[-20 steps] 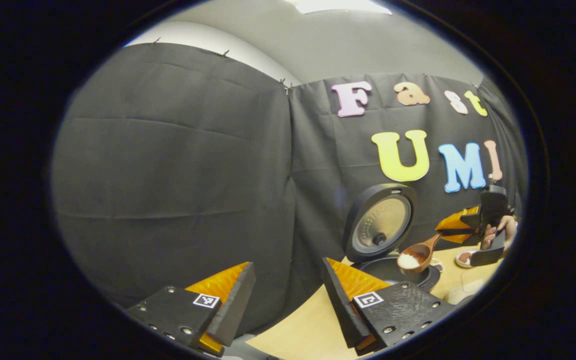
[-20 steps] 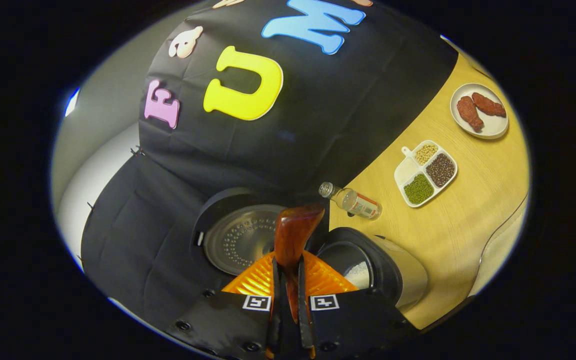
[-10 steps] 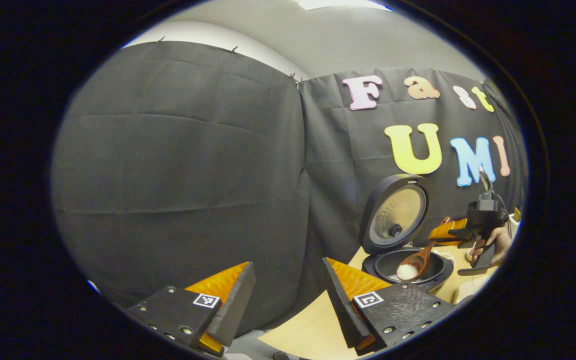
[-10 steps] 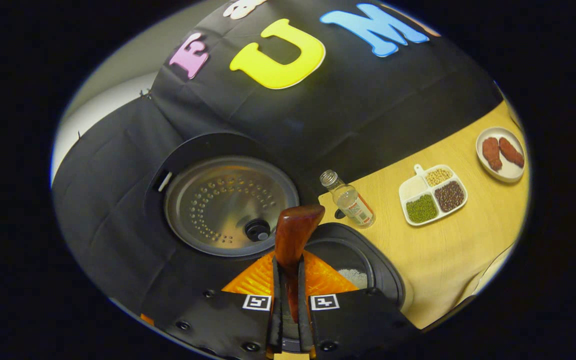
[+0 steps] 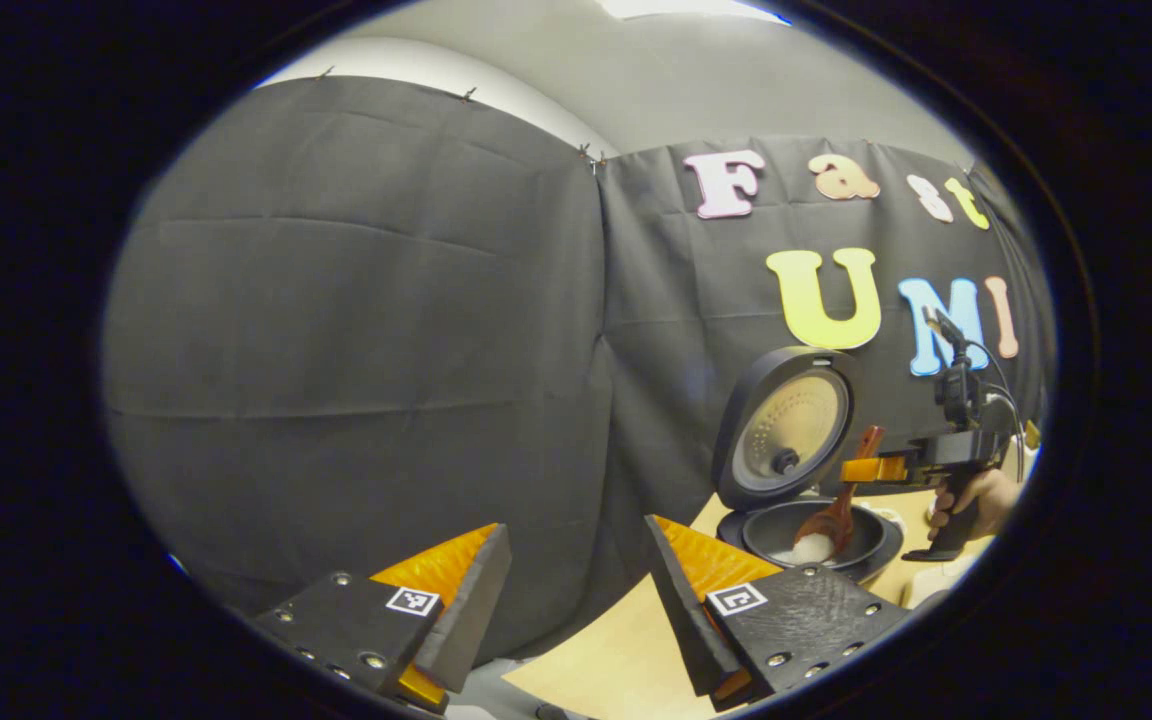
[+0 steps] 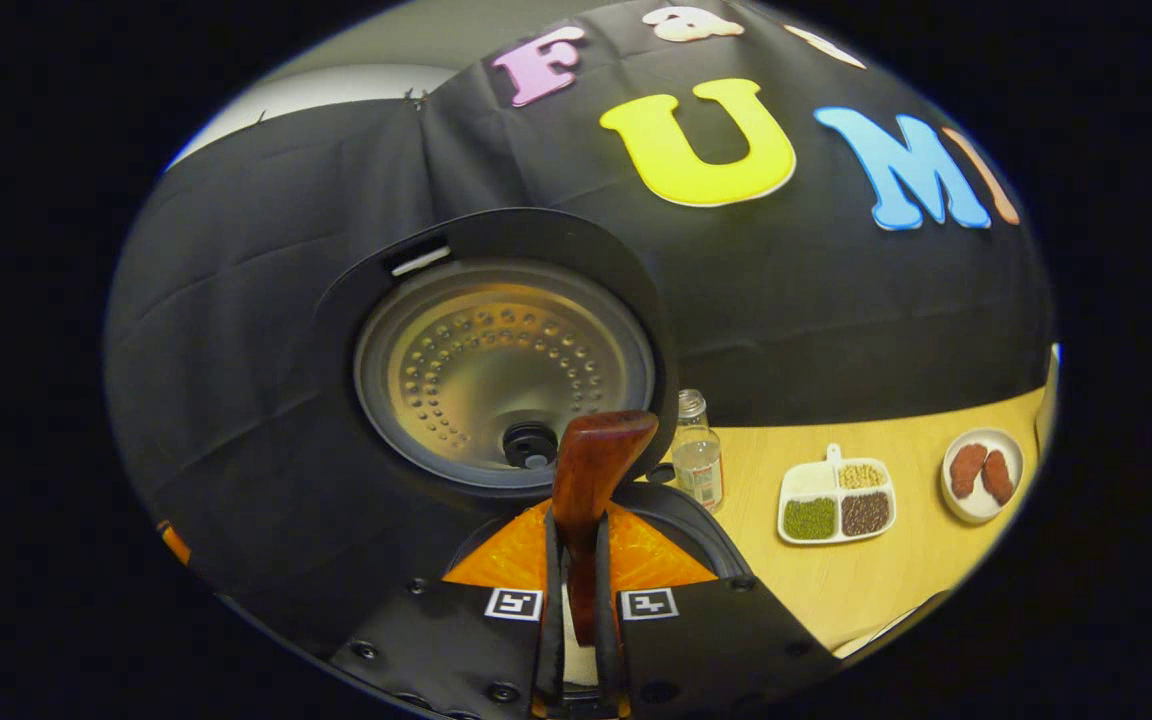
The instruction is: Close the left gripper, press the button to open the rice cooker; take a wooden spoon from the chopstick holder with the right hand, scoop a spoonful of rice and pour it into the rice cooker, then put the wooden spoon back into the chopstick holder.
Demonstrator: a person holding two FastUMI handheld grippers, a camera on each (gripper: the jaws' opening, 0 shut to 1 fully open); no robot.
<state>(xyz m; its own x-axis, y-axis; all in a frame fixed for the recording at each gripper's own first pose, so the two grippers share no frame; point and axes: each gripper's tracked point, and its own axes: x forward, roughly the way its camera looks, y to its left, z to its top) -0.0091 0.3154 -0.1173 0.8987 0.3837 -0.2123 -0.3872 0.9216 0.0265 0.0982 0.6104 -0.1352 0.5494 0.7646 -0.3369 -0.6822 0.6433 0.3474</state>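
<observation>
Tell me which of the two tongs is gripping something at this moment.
The right tongs: its fingers are clamped on the wooden spoon handle over the open rice cooker. The left tongs are spread apart, empty.

Colours on your table

You have a reddish-brown wooden spoon (image 6: pixel 591 470) carrying white rice (image 5: pixel 809 547), a black rice cooker (image 5: pixel 808 525) whose lid (image 6: pixel 501 350) has a silvery dotted inner plate, a pale yellow wooden table (image 6: pixel 896 580), and a white divided dish (image 6: pixel 836 497) of green, dark brown and beige grains.
</observation>
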